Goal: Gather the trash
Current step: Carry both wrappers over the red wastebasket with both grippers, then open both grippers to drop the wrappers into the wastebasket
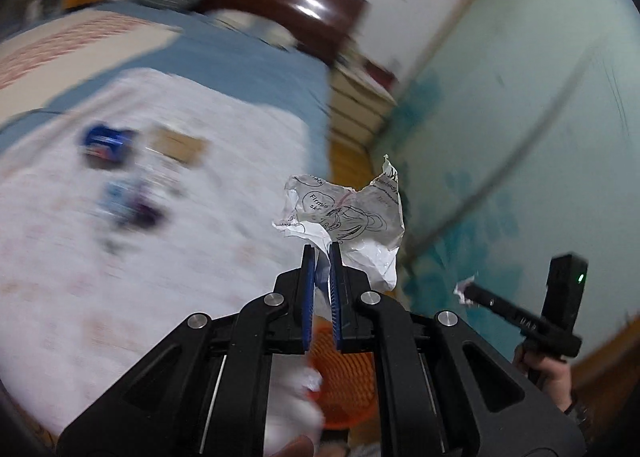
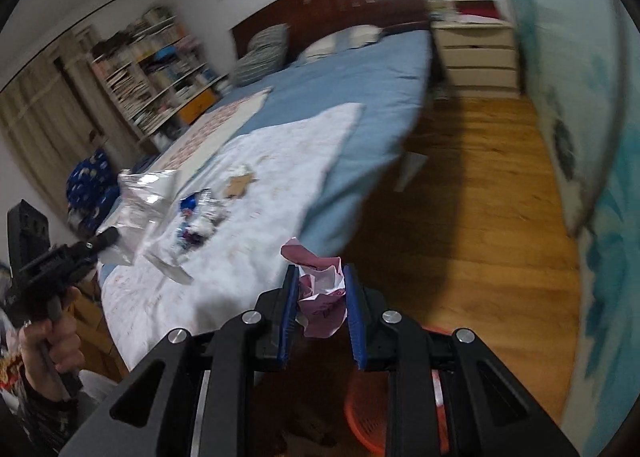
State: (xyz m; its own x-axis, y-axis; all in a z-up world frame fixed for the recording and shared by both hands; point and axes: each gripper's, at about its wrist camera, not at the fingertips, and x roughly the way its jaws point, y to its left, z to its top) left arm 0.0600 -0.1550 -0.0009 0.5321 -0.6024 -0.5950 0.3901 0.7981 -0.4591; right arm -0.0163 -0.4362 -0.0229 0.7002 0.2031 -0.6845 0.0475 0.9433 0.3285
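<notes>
Trash, two pieces, held clear of the bed. A crumpled printed wrapper (image 1: 344, 217) is pinched between the nearly closed blue pads of the left gripper (image 1: 321, 253); it hangs past the bed's side edge, above an orange basket (image 1: 348, 377) on the wooden floor (image 2: 480, 217). A crumpled pink-and-white paper (image 2: 320, 293) is clamped between the pads of the right gripper (image 2: 319, 277), likewise beyond the bed's edge, with the basket's rim below. Remaining litter lies on the white sheet (image 2: 248, 257) spread over the blue bedcover (image 2: 380, 69): a blue packet (image 1: 105, 141) and a brown card scrap (image 1: 179, 145) near the sheet's middle.
</notes>
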